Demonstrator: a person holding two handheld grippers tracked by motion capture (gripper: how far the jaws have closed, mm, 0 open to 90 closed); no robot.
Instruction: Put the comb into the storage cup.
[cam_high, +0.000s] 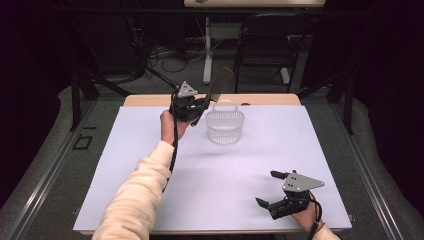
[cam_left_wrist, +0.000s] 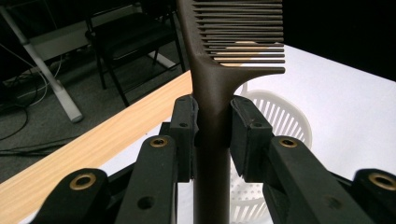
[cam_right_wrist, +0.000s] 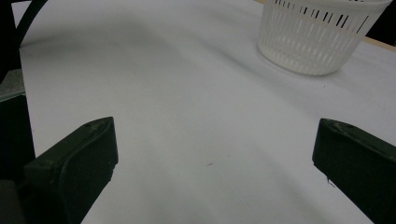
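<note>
comb: dark brown, wide-toothed; held up in the air by its handle, teeth end topmost, just left of and above the basket in the high view
left claw: closed on the comb handle; left gripper view shows both pads pressed flat against the shaft, grip looks square and secure
basket: white slotted plastic with a hoop handle, standing upright on the white sheet toward the far side of the counter; from the right gripper view its wall shows at top right; what's inside I can't make out from where I stand
right claw: jaws wide apart, nothing between them, hovering low over the near right part of the counter, well apart from the basket
done so far: pickup looks complete, comb is off the counter and carried to the basket's side
left to do: my read is the comb goes into the basket; it isn't over the rim yet, sits a bit to the left and behind it
next move needs: shift over the opening, tip or lower the comb in, then release
risk: comb is longer than the basket is deep, so it will likely lean on the rim; light basket could tip or slide if nudged
progress: roughly past halfway, placing and release outstanding
</note>
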